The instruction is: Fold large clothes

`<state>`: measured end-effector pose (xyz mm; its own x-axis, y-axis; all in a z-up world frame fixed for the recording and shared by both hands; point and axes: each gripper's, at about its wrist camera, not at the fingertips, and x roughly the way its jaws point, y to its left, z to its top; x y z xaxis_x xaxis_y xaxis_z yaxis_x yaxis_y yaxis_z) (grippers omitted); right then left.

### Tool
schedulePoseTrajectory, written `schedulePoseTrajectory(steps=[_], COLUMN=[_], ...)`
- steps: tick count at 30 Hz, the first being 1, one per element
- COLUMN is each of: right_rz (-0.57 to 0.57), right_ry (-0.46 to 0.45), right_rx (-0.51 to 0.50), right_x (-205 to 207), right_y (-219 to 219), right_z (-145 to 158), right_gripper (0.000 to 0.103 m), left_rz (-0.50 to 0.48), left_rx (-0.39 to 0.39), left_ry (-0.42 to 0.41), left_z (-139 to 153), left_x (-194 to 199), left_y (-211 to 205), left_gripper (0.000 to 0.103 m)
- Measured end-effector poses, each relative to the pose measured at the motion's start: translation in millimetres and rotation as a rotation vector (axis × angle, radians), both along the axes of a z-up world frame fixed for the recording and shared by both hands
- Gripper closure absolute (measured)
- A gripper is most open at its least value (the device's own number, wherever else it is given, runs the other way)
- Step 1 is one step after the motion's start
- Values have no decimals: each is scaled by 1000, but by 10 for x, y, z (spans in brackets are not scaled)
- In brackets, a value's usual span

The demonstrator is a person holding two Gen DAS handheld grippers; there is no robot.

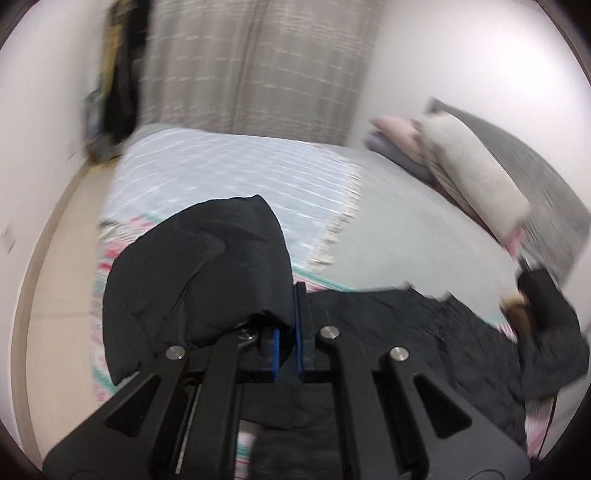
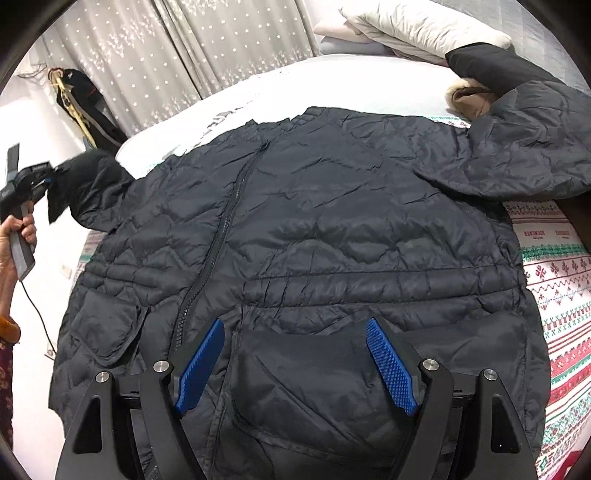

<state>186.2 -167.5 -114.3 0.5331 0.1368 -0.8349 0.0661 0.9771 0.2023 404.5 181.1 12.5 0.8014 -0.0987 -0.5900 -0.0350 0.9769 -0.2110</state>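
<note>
A black quilted jacket [image 2: 332,221] lies spread on the bed, front up, with its zipper [image 2: 218,236] running down the left of centre. My right gripper [image 2: 294,325] hovers open over the jacket's hem, nothing between its blue pads [image 2: 201,365]. At the far left a hand holds my left gripper [image 2: 50,179], shut on the end of the jacket's sleeve [image 2: 85,173] and holding it off the bed. In the blurred left wrist view the sleeve [image 1: 207,273] bunches over the left gripper [image 1: 288,325], whose pads sit nearly together. The other sleeve [image 2: 517,129] lies bent at the upper right.
A patterned blanket [image 2: 554,277] covers the bed under the jacket, with a pale sheet [image 2: 332,81] beyond. Pillows and folded bedding [image 2: 406,26] are stacked at the headboard. Grey curtains [image 2: 166,55] hang behind. A dark bag [image 2: 81,103] hangs on the left wall.
</note>
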Motion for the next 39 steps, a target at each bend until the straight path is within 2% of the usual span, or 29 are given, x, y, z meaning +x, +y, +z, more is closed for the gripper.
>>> schedulePoseTrajectory(steps=[5,9,13,16,18,19,21,23,27,32,36,39], right_rz=[-12,-16,-18,-21,-20,-19,-15,-15,-21,10,56,99], right_ry=[-9,-9,-10,-7,-3,-1,5,6,6,30,48,36], right_rx=[12,17,23,27,28,28,23,18,22,28,-48,-96], right_x=[-17,-15,-28,-33,-33,-32,-25,-13,2,39,213,418], right_y=[-73,-111,-143,-172,-173,-174,-171,-164,-145,-77,83,285], right_z=[29,37,37,20,2,-7,-21,-25,-20,35,182,322], right_gripper=[23,23,23,23,23,23,23,23,23,23,23,23], left_rz=[-197,-349,-481,-531,-544,-560,-588,-614,-657,-640,-571,-478], left_rx=[46,109,202,241,257,263,263,245,190,169,179,199], left_ry=[54,120,227,310,321,310,313,321,293,227,199,189], left_z=[-144,-443,-891,-1235,-1370,-1390,-1339,-1251,-972,-663,-566,-571], left_x=[0,-89,-194,-278,-313,-359,-450,-526,-760,-940,-918,-856], left_y=[-808,-1398,-1883,-2073,-2174,-2208,-2239,-2237,-2069,-1640,-1257,-959], left_gripper=[96,96,95,84,60,54,35,31,28,23,22,22])
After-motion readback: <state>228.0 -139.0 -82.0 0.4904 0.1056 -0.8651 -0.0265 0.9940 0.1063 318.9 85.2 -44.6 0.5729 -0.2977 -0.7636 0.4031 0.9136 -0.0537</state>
